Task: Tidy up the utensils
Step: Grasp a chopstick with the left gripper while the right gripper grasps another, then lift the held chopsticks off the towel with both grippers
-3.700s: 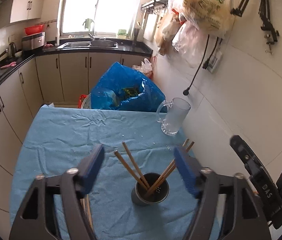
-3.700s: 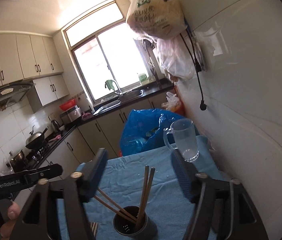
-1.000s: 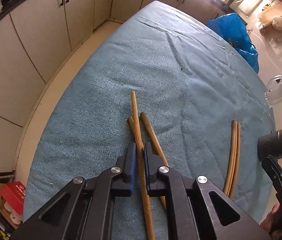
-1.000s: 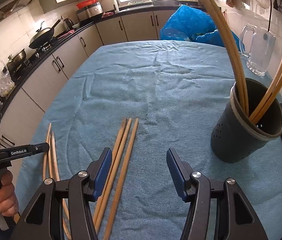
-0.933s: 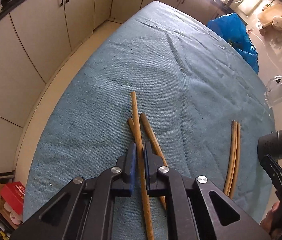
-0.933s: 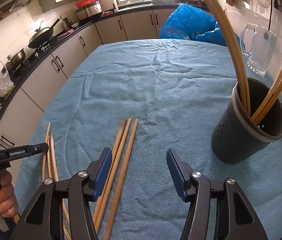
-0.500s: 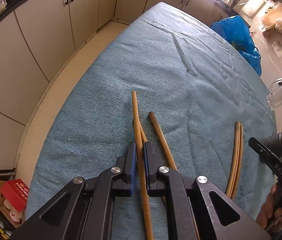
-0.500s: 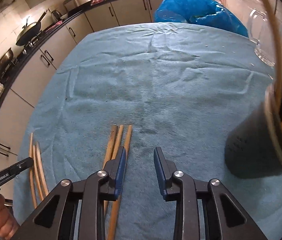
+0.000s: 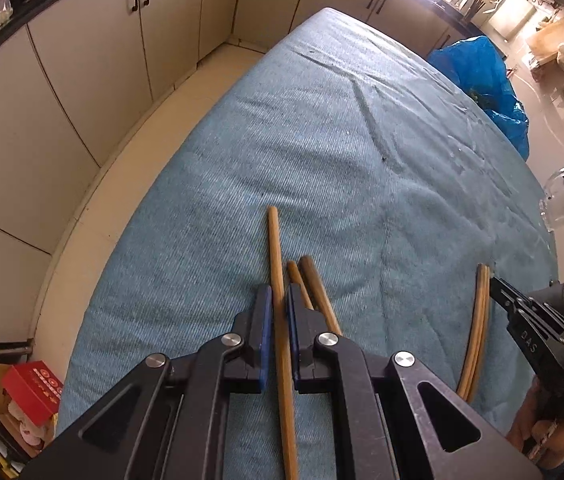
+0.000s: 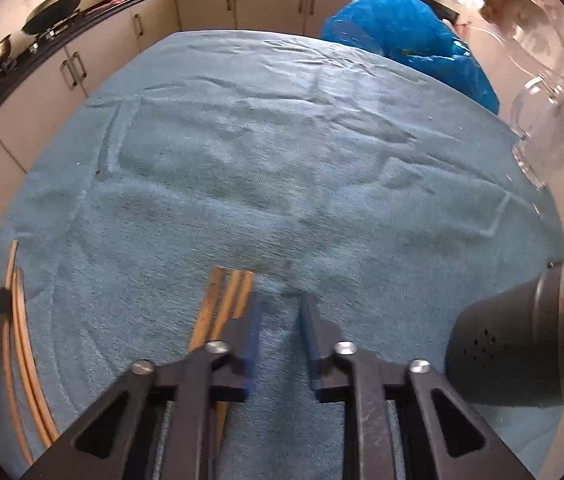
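My left gripper (image 9: pixel 278 294) is shut on one wooden chopstick (image 9: pixel 276 256) and holds it just above the blue cloth. Two more chopsticks (image 9: pixel 310 280) lie beside its right finger. Another group of chopsticks (image 9: pixel 477 320) lies further right, also in the right wrist view (image 10: pixel 228 300). My right gripper (image 10: pixel 278 306) is open, its jaws partly closed, low over the cloth just right of that group, its left finger over them. The dark holder (image 10: pixel 517 344) with chopsticks in it stands at the right.
A glass mug (image 10: pixel 545 136) stands at the table's far right. A blue plastic bag (image 10: pixel 401 28) sits beyond the far edge. Cabinets (image 9: pixel 82 80) run along the left. The table's left edge (image 9: pixel 130 224) is close to my left gripper.
My left gripper has lifted its chopstick slightly away from the two on the cloth. My right gripper has dropped toward the middle chopsticks and narrowed its jaws.
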Demonstrator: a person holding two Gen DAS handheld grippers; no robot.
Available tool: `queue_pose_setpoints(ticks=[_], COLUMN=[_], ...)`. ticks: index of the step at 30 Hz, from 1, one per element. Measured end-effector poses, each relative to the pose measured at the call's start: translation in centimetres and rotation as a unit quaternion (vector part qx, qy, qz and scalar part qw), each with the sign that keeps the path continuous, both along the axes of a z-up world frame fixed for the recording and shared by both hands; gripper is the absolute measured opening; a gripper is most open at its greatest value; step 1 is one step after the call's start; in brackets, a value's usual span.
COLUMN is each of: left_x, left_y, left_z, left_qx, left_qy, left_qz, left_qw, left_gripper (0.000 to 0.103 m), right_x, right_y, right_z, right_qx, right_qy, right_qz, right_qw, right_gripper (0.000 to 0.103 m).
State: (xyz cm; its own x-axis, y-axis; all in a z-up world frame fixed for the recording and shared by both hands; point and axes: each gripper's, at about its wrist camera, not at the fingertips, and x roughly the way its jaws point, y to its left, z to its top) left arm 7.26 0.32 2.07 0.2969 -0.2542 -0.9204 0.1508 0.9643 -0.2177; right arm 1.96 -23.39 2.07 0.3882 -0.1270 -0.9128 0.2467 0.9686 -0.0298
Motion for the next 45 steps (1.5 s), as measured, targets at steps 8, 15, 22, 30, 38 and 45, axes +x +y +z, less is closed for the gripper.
queue_pose_setpoints(ticks=[8, 15, 22, 30, 38, 45], left_x=[-1.8, -4.8, -5.5, -5.3, -5.0, -4.4], left_y=[0.1, -0.7, -1.4, -1.2, -0.9, -0.3], left_z=[1.9, 6.6, 7.0, 6.5, 5.8, 5.1], left_qx=[-0.015, -0.036, -0.034, -0.037, -0.041, -0.041], left_qy=[-0.031, -0.082, -0.083, -0.080, -0.075, -0.061], left_qz=[-0.008, -0.028, -0.035, -0.035, -0.034, -0.027], left_qw=[0.9994, 0.9956, 0.9953, 0.9955, 0.9957, 0.9969], left_gripper=[0.006, 0.006, 0.006, 0.006, 0.006, 0.006], right_x=[-2.1, -5.9, -4.3, -1.8, -0.3, 0.7], right_y=[-0.7, -1.5, -2.2, -2.5, -1.3, -0.5], right_z=[2.3, 7.2, 4.4, 1.4, 0.6, 0.1], right_qx=[0.051, 0.079, 0.122, 0.112, 0.086, 0.060], right_qy=[-0.062, -0.140, -0.083, -0.039, -0.018, 0.006], right_qz=[-0.011, -0.005, -0.016, -0.030, -0.018, -0.007], right_qw=[0.997, 0.987, 0.989, 0.993, 0.996, 0.998], right_gripper=[0.001, 0.001, 0.028, 0.018, 0.016, 0.017])
